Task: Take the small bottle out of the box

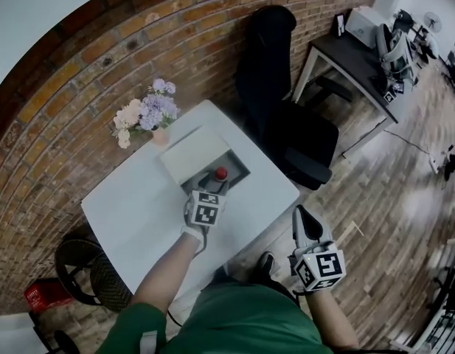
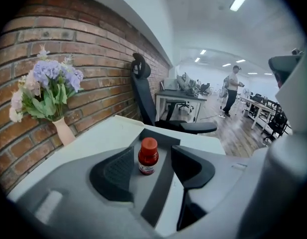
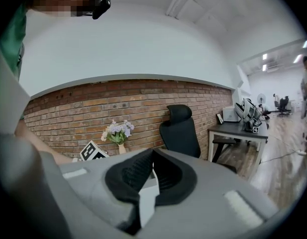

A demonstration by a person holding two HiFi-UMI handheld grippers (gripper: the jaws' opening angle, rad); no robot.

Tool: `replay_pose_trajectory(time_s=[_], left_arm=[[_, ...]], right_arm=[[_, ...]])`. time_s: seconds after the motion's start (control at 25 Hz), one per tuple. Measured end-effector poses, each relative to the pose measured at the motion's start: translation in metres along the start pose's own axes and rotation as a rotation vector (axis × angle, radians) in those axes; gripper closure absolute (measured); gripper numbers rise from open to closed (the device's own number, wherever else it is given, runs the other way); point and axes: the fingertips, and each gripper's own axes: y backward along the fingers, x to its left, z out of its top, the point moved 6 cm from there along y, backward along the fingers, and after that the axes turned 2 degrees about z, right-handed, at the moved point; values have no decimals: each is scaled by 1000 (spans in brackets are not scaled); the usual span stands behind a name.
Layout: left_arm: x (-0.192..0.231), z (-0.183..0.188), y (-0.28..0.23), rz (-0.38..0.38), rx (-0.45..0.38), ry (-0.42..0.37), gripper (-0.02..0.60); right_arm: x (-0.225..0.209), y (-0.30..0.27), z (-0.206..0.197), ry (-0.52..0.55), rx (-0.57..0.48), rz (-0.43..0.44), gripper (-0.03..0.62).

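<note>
A small bottle (image 1: 221,173) with a red cap and dark red contents stands upright on the dark inside of a white box (image 1: 189,153) on the white table (image 1: 139,205). My left gripper (image 1: 217,186) is at the box's near side, open. In the left gripper view the bottle (image 2: 148,156) stands between the two jaw tips of the left gripper (image 2: 153,157), with a gap on each side and no pad touching it. My right gripper (image 1: 307,223) hangs off the table's right front corner, shut and empty; its pads meet in the right gripper view (image 3: 153,156).
A vase of flowers (image 1: 150,116) stands by the brick wall behind the box. A black office chair (image 1: 286,124) sits right of the table, a dark desk (image 1: 352,50) beyond it. A wire basket (image 1: 91,271) and a red crate (image 1: 43,295) are on the floor at left. A person (image 2: 233,96) stands far off.
</note>
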Motion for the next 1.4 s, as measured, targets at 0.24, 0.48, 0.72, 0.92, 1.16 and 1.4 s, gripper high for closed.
replay_pose_trajectory(time_s=[0.24, 0.48, 0.72, 0.92, 1.16, 1.4], left_arm=[[1, -6, -39, 40, 92, 0, 330], [2, -13, -62, 63, 158, -17, 327], [2, -22, -76, 73, 201, -11, 327], [3, -25, -81, 76, 209, -2, 350], [3, -25, -79, 52, 222, 42, 353], [4, -11, -69, 35, 164, 44, 354]], right_arm=[[-34, 11, -9, -24, 24, -38, 591], [-56, 20, -14, -48, 26, -70, 591], [-61, 25, -21, -64, 39, -80, 591], [-58, 29, -24, -64, 48, -79, 591], [-52, 33, -26, -75, 49, -80, 591], [-43, 31, -32, -76, 67, -54, 591]])
